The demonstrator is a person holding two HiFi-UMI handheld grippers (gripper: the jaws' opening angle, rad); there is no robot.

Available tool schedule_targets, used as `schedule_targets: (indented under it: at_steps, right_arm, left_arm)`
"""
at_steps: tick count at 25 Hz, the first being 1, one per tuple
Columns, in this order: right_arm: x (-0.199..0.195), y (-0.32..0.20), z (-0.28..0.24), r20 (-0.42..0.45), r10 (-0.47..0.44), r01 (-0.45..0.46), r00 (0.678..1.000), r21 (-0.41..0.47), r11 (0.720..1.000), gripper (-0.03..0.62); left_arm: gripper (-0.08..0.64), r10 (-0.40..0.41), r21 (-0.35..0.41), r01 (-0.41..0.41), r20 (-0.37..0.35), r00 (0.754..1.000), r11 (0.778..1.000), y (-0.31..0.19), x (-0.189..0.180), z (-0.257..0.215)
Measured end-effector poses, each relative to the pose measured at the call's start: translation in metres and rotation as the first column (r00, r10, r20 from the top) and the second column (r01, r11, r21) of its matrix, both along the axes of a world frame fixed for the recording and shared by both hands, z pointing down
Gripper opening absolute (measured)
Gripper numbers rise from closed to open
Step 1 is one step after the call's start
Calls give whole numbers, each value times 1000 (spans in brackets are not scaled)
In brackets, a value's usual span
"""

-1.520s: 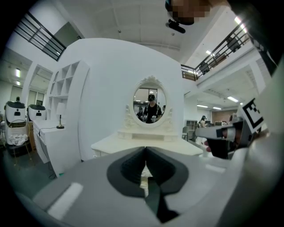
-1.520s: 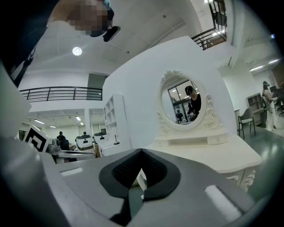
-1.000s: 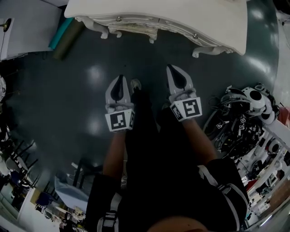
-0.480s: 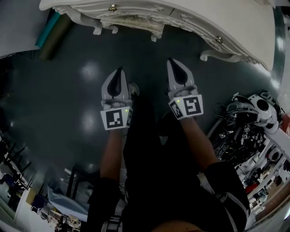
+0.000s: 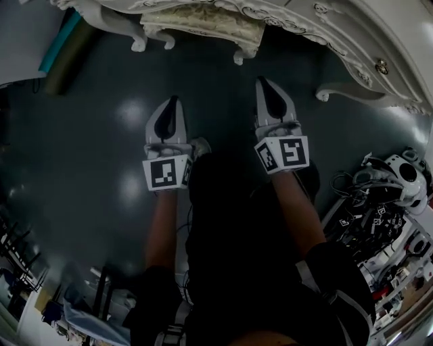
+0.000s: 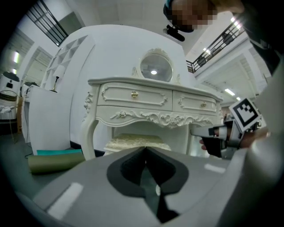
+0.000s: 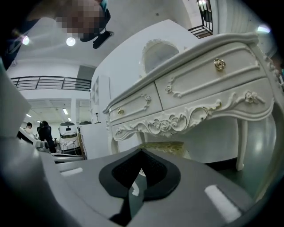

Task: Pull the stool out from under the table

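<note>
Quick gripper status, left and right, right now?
Left gripper: closed, empty, not touching the stool.
Right gripper: closed, empty.

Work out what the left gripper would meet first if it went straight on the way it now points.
Most likely the cream stool under the dressing table: the left gripper, jaws shut and empty, points at its cushioned seat. Depth is hard to judge.

Dark floor (image 5: 101, 155) bears table (image 5: 338, 30), stool (image 5: 203, 20), rolled mat (image 5: 70, 59).
</note>
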State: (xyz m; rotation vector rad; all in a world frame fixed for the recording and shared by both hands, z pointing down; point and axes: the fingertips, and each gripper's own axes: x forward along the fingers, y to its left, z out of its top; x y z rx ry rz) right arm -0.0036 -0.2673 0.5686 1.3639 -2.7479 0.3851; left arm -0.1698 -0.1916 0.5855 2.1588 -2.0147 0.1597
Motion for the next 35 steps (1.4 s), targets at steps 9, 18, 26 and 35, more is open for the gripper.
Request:
schedule_targets:
  at_steps: [9, 18, 26, 35]
  right_arm:
    - [-7, -21, 114, -4, 29, -29, 1000, 44, 999, -2]
    - [-2, -31, 182, -28, 114, -114, 993, 21, 993, 0]
    - [-5, -59, 204, -58, 192, -191, 980, 21, 981, 125]
    - [3, -83, 236, -109, 240, -245, 965, -29, 969, 252]
  left_arm:
    - [11, -20, 46, 20, 14, 1000, 999, -26, -27, 115]
    - [11, -38, 54, 36, 25, 999, 998, -58, -62, 171]
    - [93, 8, 28, -8, 2, 1000, 1000, -98, -83, 210]
    - [250, 8, -19, -8, -8, 1000, 1000, -139, -118, 242]
